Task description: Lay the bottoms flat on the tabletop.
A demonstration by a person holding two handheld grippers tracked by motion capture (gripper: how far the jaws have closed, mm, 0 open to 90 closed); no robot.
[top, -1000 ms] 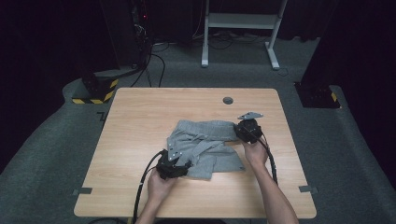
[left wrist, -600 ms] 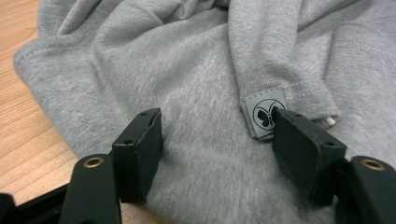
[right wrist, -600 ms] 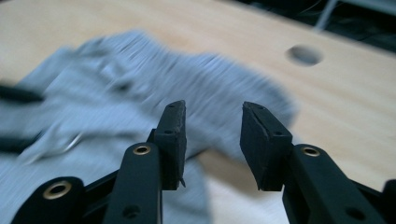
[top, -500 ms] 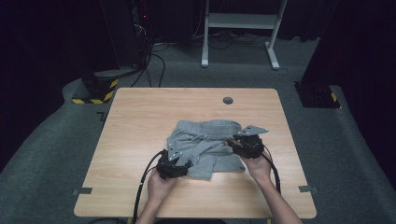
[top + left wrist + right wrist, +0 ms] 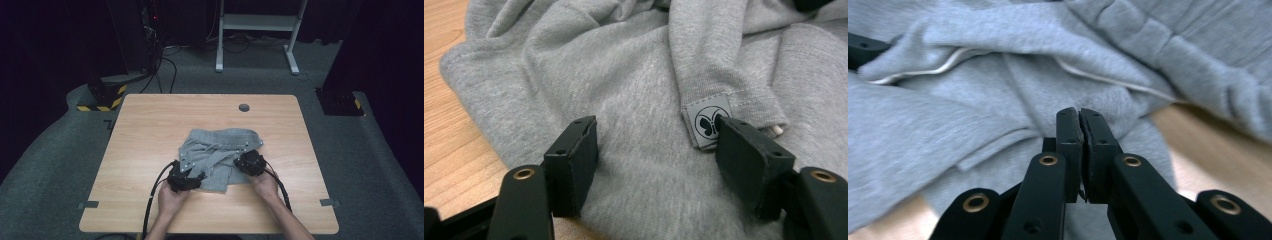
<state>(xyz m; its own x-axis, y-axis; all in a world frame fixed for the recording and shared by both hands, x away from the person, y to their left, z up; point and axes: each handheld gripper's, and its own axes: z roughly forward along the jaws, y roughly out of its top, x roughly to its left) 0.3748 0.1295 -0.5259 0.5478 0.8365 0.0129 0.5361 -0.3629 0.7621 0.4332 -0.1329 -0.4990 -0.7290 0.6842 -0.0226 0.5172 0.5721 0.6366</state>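
Wooden surface [image 5: 150, 130], grey hoodie [image 5: 220, 150] bunched at its near middle. My left tongs [image 5: 654, 150] sit apart on the fabric's near left edge, by the butterfly label [image 5: 706, 120]. My right tongs [image 5: 1080, 145] just closed together at its right edge; no fabric visibly pinched.

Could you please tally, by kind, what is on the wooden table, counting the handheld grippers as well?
Grey garments: 1, the crumpled grey garment
Handheld grippers: 2, the left gripper and the right gripper
Sewn labels on the cloth: 1, the butterfly label
Total: 4, all on the table
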